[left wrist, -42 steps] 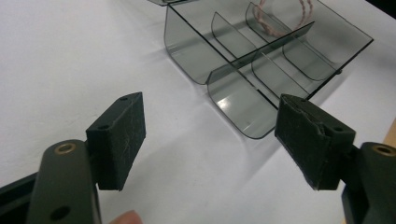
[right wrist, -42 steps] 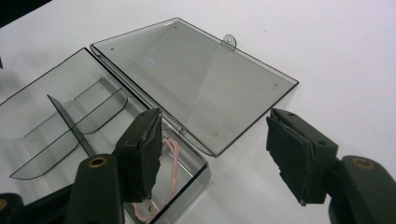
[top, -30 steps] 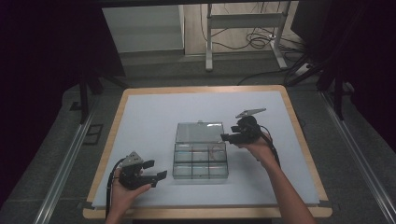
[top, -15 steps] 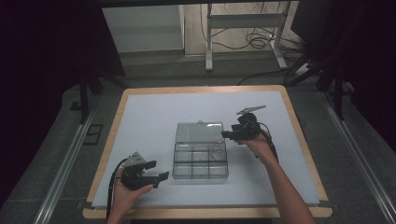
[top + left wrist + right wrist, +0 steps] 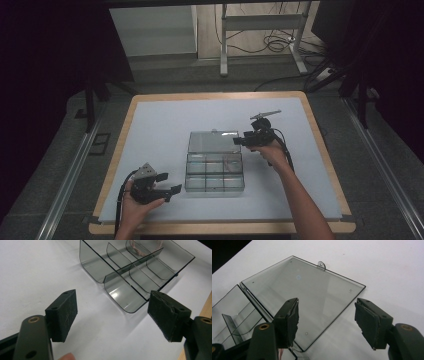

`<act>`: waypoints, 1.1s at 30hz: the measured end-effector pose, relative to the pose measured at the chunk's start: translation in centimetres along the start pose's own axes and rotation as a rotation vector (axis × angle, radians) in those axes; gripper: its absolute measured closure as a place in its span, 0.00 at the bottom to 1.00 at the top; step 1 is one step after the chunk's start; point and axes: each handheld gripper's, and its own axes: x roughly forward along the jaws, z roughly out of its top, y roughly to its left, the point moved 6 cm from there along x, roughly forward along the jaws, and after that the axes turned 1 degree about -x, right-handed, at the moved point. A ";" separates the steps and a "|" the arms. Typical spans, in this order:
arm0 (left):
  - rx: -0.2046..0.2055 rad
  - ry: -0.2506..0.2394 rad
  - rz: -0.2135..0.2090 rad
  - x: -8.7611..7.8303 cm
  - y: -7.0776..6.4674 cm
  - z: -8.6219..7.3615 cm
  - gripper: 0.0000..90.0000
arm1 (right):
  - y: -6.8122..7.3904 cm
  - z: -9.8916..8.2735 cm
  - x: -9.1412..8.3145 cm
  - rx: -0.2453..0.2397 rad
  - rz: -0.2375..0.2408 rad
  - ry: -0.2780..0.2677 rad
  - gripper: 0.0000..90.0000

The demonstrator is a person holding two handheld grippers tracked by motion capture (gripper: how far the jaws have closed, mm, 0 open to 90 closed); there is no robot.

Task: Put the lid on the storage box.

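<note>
High view is showing the clear divided box [image 5: 214,172] sitting mid-table, lid [image 5: 213,142] already lying flat open toward 12 o'clock; what's left is unclear. Left gripper [image 5: 167,189] is hovering at the box's 8 o'clock, right gripper [image 5: 237,142] at the lid's 3 o'clock, both gaping empty.

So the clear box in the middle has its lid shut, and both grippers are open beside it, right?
Not quite: the lid is open, lying flat on the table behind the compartments, as the right gripper view shows. Both the left gripper and right gripper are indeed open.
</note>
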 end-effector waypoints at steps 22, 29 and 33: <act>-0.003 -0.003 0.005 -0.2 0.1 0.0 0.27 | -0.2 -0.8 2.2 0.087 0.020 0.040 0.35; -0.004 -0.004 0.005 -0.2 0.1 0.0 0.27 | -0.2 -1.0 2.5 0.104 0.024 0.048 0.35; -0.006 -0.002 0.006 -0.1 0.1 0.0 0.27 | -0.2 -1.2 2.7 0.117 0.024 0.048 0.34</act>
